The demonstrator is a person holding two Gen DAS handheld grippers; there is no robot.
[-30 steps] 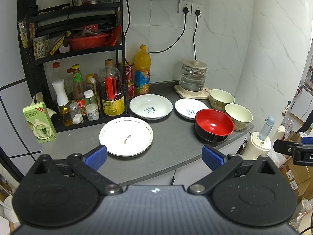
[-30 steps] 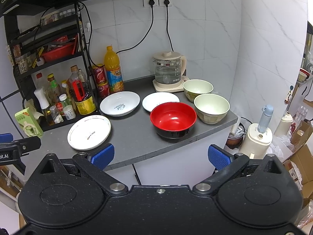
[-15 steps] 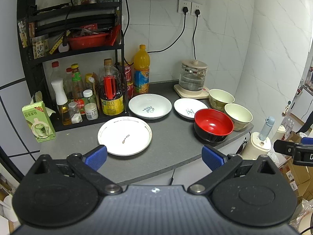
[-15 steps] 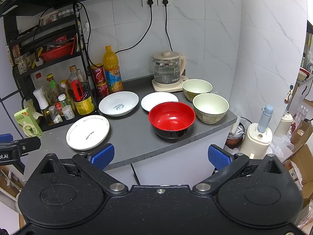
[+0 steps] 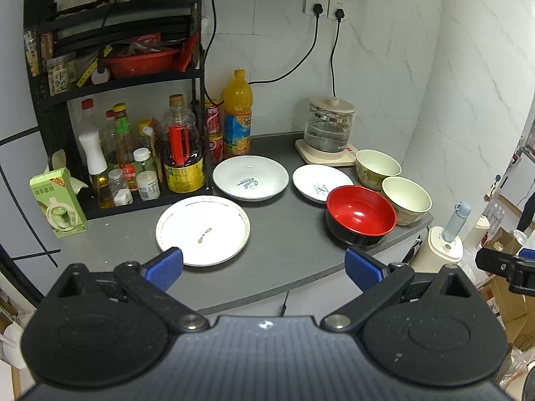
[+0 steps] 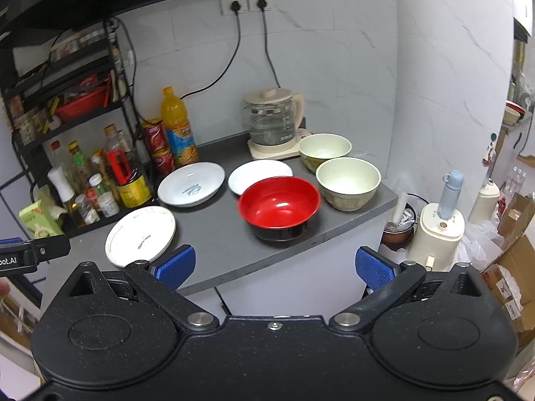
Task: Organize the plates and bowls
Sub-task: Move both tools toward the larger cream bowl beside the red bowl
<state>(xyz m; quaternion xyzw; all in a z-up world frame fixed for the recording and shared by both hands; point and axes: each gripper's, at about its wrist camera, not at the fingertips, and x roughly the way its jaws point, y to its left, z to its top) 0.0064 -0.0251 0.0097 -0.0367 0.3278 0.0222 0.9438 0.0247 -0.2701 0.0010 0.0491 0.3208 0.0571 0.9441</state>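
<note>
Both the left gripper point(image 5: 264, 265) and the right gripper point(image 6: 274, 262) hung short of the worktop point(image 5: 287, 234), jaws wide apart and empty. The red bowl point(image 6: 279, 205) sat at twelve o'clock from the right one (flat white plate point(image 6: 140, 235) at ten).

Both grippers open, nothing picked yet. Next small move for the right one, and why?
Probably ease the right gripper forward toward the red bowl: it is the nearest dish ahead, the jaws stand open and empty, and two cream bowls wait just beyond.
</note>
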